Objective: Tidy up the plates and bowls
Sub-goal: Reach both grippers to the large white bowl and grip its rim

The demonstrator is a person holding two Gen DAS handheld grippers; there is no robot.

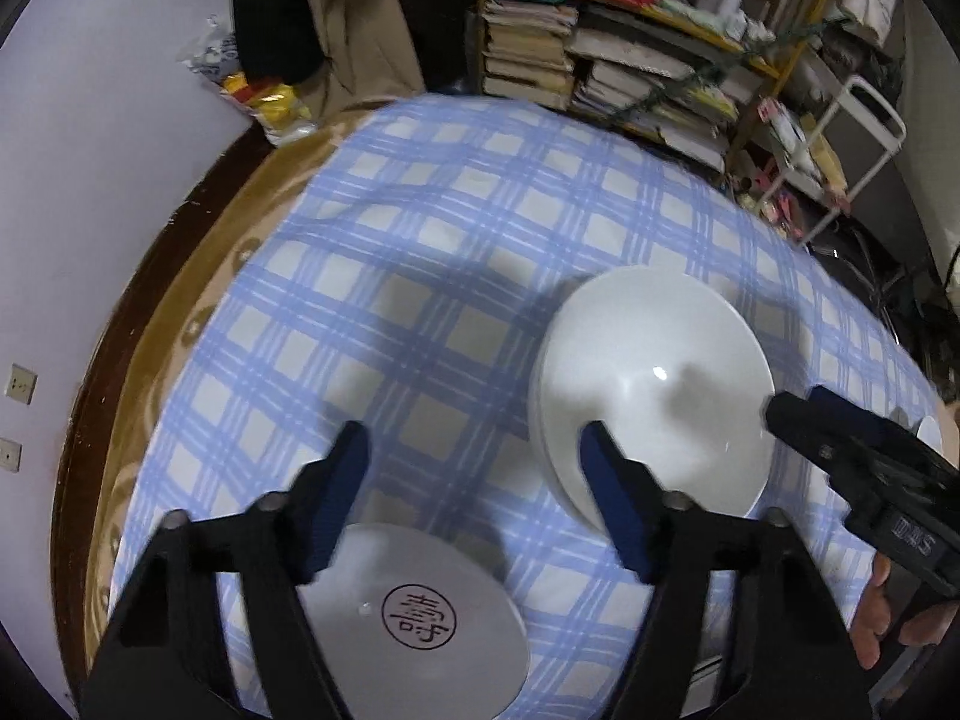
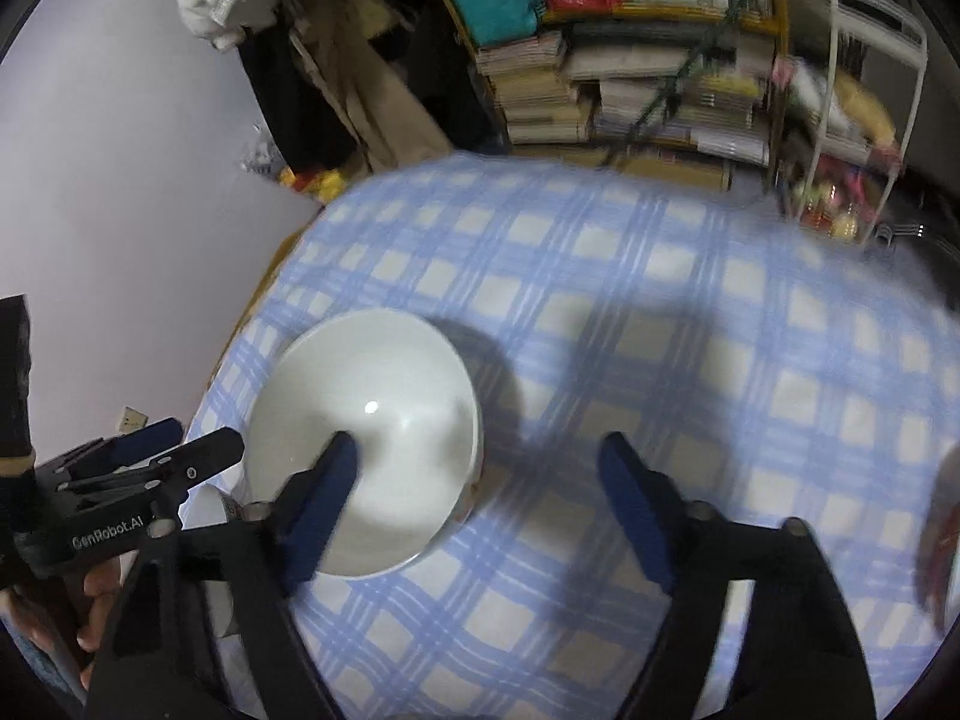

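A white bowl [image 1: 654,384] sits on the blue checked tablecloth [image 1: 420,276], seemingly stacked on another dish. A grey plate with a dark round character mark [image 1: 420,606] lies near the front edge. My left gripper [image 1: 474,450] is open and empty above the cloth, between the plate and the bowl. My right gripper [image 2: 480,456] is open and empty, its left finger over the bowl [image 2: 366,438]. It also shows in the left wrist view [image 1: 840,444], at the bowl's right rim. The left gripper shows in the right wrist view [image 2: 162,456], left of the bowl.
A shelf stacked with books and boxes [image 1: 630,60] stands behind the table. A white wire rack [image 1: 852,138] stands at the right. Snack bags [image 1: 264,96] lie by the wall. A blurred dish edge [image 2: 942,540] shows at the far right.
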